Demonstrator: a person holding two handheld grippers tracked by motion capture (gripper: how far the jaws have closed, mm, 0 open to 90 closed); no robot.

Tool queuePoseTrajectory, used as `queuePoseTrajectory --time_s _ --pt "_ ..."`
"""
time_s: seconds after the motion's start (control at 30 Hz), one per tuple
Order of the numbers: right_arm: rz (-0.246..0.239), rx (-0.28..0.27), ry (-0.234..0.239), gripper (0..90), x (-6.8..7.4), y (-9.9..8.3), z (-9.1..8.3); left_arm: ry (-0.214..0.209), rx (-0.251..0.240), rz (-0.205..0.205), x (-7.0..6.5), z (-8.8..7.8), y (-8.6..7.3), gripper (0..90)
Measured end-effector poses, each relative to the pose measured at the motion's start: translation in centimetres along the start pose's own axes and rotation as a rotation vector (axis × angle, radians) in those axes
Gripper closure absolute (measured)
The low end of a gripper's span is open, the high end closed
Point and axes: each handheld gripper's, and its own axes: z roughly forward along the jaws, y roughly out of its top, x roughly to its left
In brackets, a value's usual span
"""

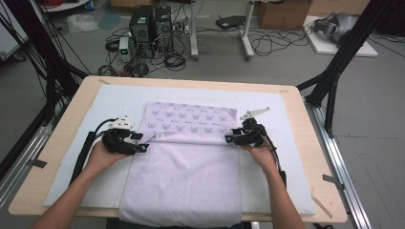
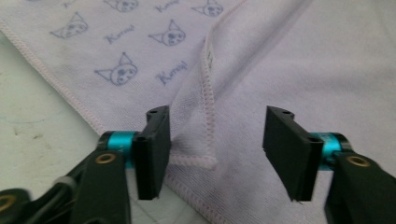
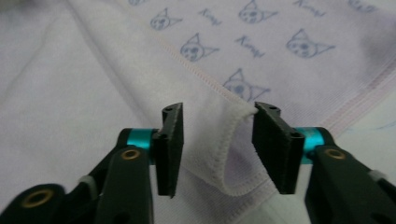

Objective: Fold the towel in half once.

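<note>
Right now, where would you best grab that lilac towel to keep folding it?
Take the lilac towel by the two corners of its folded-over layer, where the stitched hem curls up off the cloth. Come in low from each side, left gripper and right gripper astride the raised hem. Both look open.

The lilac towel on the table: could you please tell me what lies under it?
A white mat shows around the lilac towel, on the wooden table. Whatever lies beneath the towel's middle is covered.

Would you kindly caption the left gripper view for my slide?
Left hand-held gripper, jaws apart, straddling the folded hem of a lilac cat-print towel.
</note>
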Motion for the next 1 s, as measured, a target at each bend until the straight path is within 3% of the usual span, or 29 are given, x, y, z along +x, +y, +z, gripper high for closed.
queuePoseTrajectory --time_s 0.13,0.2,0.37,0.6,0.83,1.0 --pt "-0.021 0.003 0.036 78.9 0.4 -0.5 0.0 0.005 0.034 0.027 0.0 0.6 -0.2 77.1" --pt "-0.029 0.012 0.048 84.1 0.6 -0.7 0.0 0.008 0.035 0.04 -0.1 0.5 -0.2 84.6" --pt "-0.026 -0.042 0.076 85.5 1.0 -0.8 -1.1 0.019 -0.004 0.033 -0.1 -0.6 0.0 86.8" --pt "-0.063 -0.1 0.092 86.0 2.4 -0.5 -3.4 0.015 -0.081 0.011 -0.3 -3.2 0.2 87.4" --pt "-0.122 -0.139 0.1 86.0 4.7 -0.5 -6.2 0.008 -0.103 0.048 -2.6 -5.7 -0.6 87.4" --pt "-0.136 -0.209 0.128 86.2 6.9 -2.8 -8.4 -0.01 -0.115 0.072 -4.8 -8.1 -2.1 87.5"
